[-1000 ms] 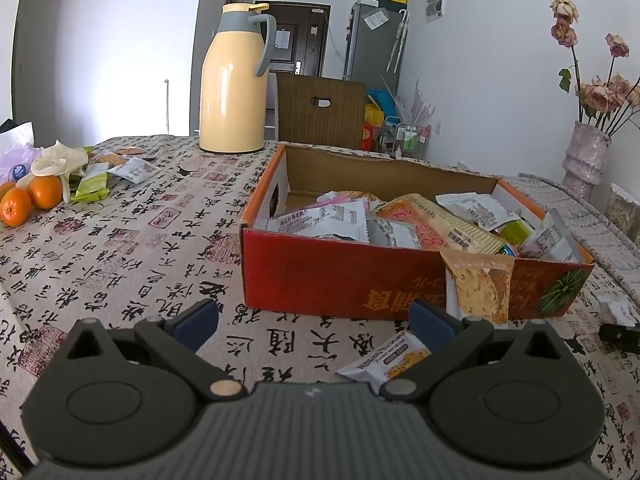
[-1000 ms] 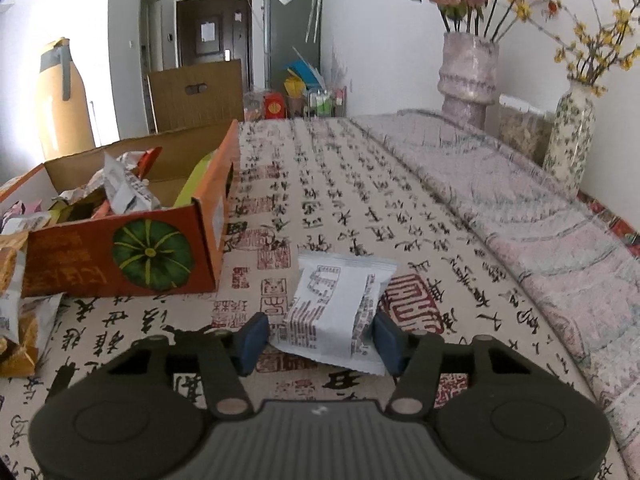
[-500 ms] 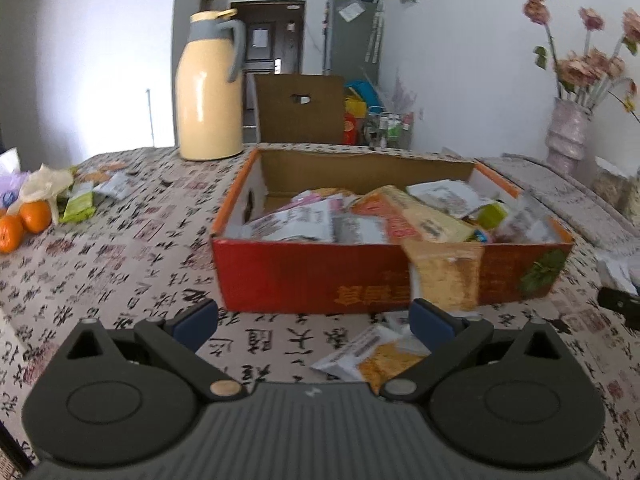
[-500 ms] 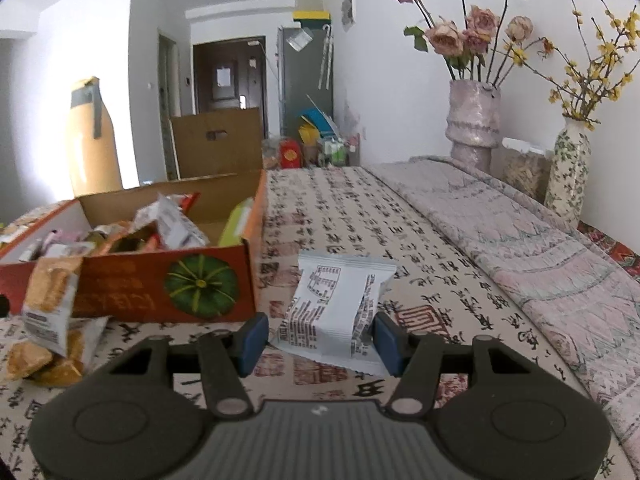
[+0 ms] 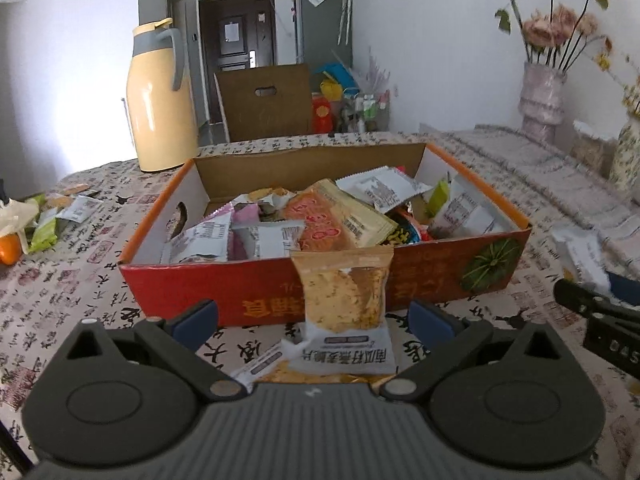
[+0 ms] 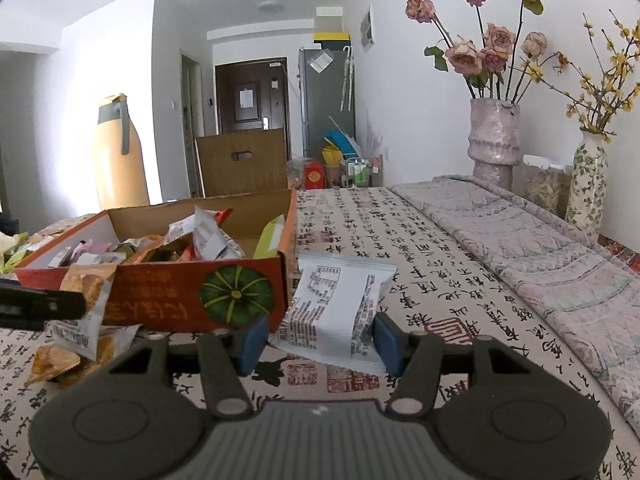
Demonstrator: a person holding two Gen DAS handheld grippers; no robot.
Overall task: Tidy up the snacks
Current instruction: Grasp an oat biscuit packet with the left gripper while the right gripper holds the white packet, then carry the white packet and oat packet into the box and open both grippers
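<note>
**Snacks beside the red carton**

Packets fill the open red-and-orange cardboard box (image 5: 256, 292), a jumble of white, pink, yellow and green wrappers. A clear-topped packet of golden crisp slices (image 5: 344, 300) leans upright against the box's near wall, its white printed end down, with another like packet flat on the cloth beneath it. The left gripper (image 5: 314, 318) stands wide, its blue pads either side of this leaning packet and clear of it. At 3 o'clock in the left view, a dark tip of the other tool shows beside a white wrapper.

The right gripper (image 6: 318, 338) has a white foil packet with black print (image 6: 338, 308) between its blue pads; the packet stands tilted off the cloth, its sides pressed in, so the tongs are closed on it, just right of the box's pumpkin-printed corner.

The table wears a cream cloth printed with black calligraphy and red seals (image 6: 400, 240); a grey quilted throw (image 6: 560, 248) covers its 3 o'clock side.

Only the right view shows the pink textured vase of dried roses (image 6: 494, 136) whole and the floral vase with yellow sprigs (image 6: 588, 184). Only the left view shows oranges and loose wrappers at 9 o'clock (image 5: 44, 224). Both show the tall yellow thermos jug (image 5: 160, 100) and a dark door behind.
</note>
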